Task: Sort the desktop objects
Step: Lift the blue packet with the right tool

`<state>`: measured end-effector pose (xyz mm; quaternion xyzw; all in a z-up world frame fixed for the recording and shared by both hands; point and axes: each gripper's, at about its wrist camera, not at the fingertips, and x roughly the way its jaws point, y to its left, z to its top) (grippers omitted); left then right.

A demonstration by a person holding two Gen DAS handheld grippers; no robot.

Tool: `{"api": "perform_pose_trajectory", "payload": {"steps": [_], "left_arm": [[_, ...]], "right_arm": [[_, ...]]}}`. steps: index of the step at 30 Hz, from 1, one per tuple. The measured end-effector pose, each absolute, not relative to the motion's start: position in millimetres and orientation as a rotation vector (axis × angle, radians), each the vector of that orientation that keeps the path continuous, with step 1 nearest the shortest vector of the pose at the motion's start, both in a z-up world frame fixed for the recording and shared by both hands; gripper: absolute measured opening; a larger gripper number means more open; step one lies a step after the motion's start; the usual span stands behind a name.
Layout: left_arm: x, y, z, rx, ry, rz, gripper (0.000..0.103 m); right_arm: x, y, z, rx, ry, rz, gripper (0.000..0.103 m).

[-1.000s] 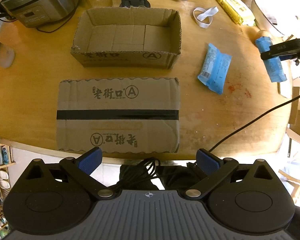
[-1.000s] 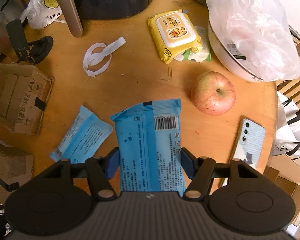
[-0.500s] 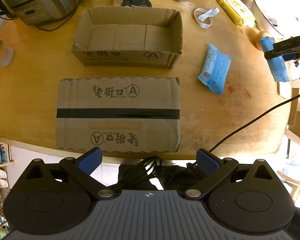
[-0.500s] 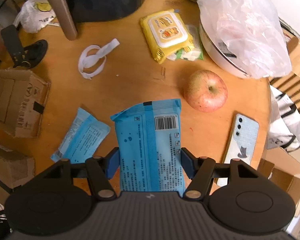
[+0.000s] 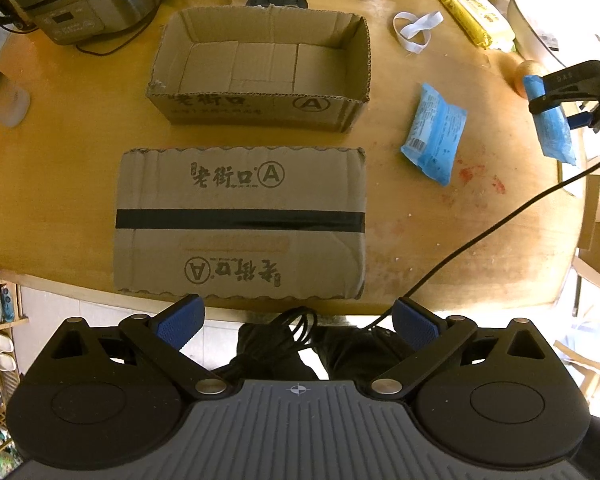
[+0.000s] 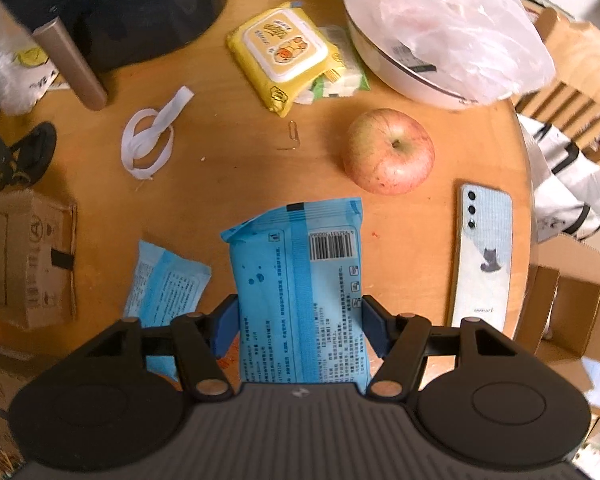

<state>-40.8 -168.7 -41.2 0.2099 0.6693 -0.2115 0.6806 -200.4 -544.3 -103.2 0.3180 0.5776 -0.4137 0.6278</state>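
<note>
Right gripper (image 6: 298, 322) clamped on a blue wipes pack (image 6: 300, 288), lifted clear of the table (image 6: 228, 168) beside the apple (image 6: 390, 150); left gripper (image 5: 298, 322) wide open, holding nothing. Mid-carry; next, probably across to the open cardboard box (image 5: 260, 110), then release.

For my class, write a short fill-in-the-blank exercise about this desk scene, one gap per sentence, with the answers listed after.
1. The right tongs are shut on a ____ tissue pack.
2. The open cardboard box contains ____.
3. The fruit beside the phone is an ____.
4. The left tongs stand ____, holding nothing.

Answers: blue; nothing; apple; open
</note>
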Motion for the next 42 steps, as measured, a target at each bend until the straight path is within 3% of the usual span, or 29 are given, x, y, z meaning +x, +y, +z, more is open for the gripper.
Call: {"api": "perform_pose_trajectory", "payload": {"steps": [42], "left_arm": [[-16,-139,-38,0.473,1.499,-0.493,0.103]], "right_arm": [[-159,-529,-100,0.763,1.287,-1.005,0.063]]}}
